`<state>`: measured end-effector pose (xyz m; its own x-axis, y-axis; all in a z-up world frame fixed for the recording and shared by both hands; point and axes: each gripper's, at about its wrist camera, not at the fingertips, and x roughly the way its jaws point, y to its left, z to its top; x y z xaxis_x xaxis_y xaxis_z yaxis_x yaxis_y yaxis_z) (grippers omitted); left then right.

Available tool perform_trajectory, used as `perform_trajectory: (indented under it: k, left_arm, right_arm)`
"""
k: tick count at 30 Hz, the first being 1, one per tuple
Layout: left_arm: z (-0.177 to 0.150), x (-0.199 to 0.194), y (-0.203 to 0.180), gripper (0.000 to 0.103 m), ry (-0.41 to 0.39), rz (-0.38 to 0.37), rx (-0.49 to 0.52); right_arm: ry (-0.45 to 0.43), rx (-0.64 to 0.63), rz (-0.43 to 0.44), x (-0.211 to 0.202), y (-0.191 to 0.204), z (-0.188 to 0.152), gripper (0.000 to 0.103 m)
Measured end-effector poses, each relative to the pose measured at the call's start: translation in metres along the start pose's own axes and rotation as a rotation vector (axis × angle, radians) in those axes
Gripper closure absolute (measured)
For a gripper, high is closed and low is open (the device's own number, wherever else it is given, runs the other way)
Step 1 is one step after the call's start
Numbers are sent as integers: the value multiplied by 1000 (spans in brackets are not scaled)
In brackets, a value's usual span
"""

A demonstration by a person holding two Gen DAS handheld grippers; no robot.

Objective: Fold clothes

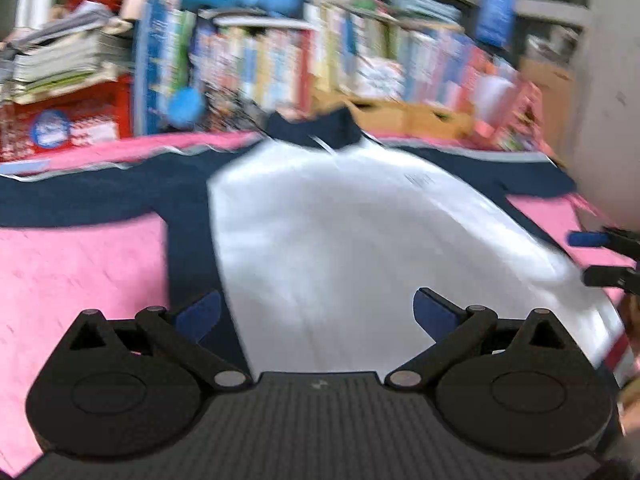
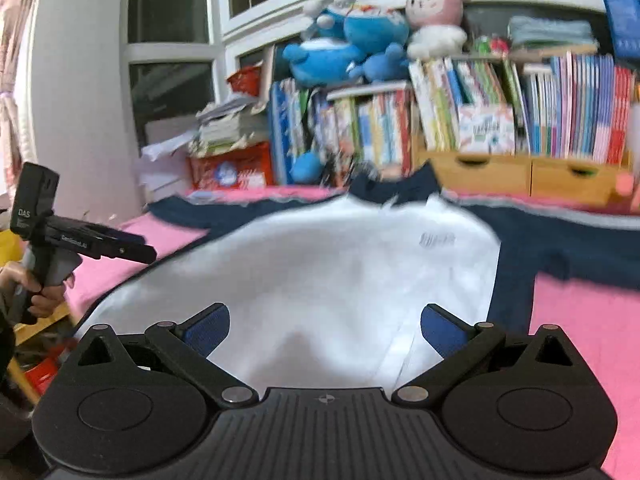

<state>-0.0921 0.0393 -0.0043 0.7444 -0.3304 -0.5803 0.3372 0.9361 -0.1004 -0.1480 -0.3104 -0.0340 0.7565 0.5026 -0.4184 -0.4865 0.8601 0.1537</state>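
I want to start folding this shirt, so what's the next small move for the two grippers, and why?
Probably lower both to the near hem and pinch it. The left gripper and right gripper both stand open and empty above the white-and-navy shirt, which lies spread flat on the pink surface, sleeves out, not yet folded.

One garment lay on the pink surface: a white-bodied shirt [image 2: 320, 280] with two navy sleeves, one reaching left [image 2: 208, 212] and one right [image 2: 568, 240]. Two grippers were in view, the right gripper [image 2: 324, 328] near and the left gripper [image 2: 132, 250] at the left edge, each with two blue-padded fingers. At the far side there were four plush toys: three blue [image 2: 320, 60] and one pink-and-white [image 2: 436, 12]. Two wooden drawers [image 2: 480, 172] sat under the books, which were too many and too blurred to count.
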Motion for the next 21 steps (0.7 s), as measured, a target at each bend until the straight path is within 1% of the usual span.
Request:
perform_trajectory:
  k: [1, 3, 4, 5, 7, 10, 11, 14, 16, 18, 20, 21]
  left_arm:
    - [-7, 0, -2, 0, 18, 5, 14]
    - [-19, 4, 0, 0, 64, 90, 38]
    - [-24, 5, 1, 0, 73, 125, 45]
    - [-27, 1, 6, 0, 49, 136, 33]
    - [-28, -5, 16, 0, 57, 156, -13]
    - [-25, -12, 21, 0, 84, 195, -27]
    - [-21, -15, 23, 0, 87, 206, -28]
    - [-8, -24, 26, 0, 90, 231, -31]
    - [7, -27, 25, 0, 58, 197, -44]
    - [28, -22, 20, 0, 41, 131, -50]
    - [51, -9, 9, 0, 38, 77, -37]
    - [63, 2, -1, 0, 46, 59, -21]
  right_arm:
    - [19, 4, 3, -5, 2, -8, 0]
    - [57, -17, -22, -11, 4, -21, 0]
    - [73, -41, -62, -14, 3, -26, 0]
    - [85, -60, -112, -17, 1, -31, 0]
    - [98, -66, -200, -26, -11, -37, 0]
    - [97, 19, -305, -44, -35, -36, 0]
    - [92, 48, -319, -50, -41, -35, 0]
    - [38, 142, -331, -65, -56, -30, 0]
    - [-7, 164, -361, -65, -60, -23, 0]
    - [-44, 179, -386, -61, -61, -15, 0]
    - [-82, 193, -410, -57, -63, -7, 0]
    - [-85, 178, -437, -51, -62, -2, 0]
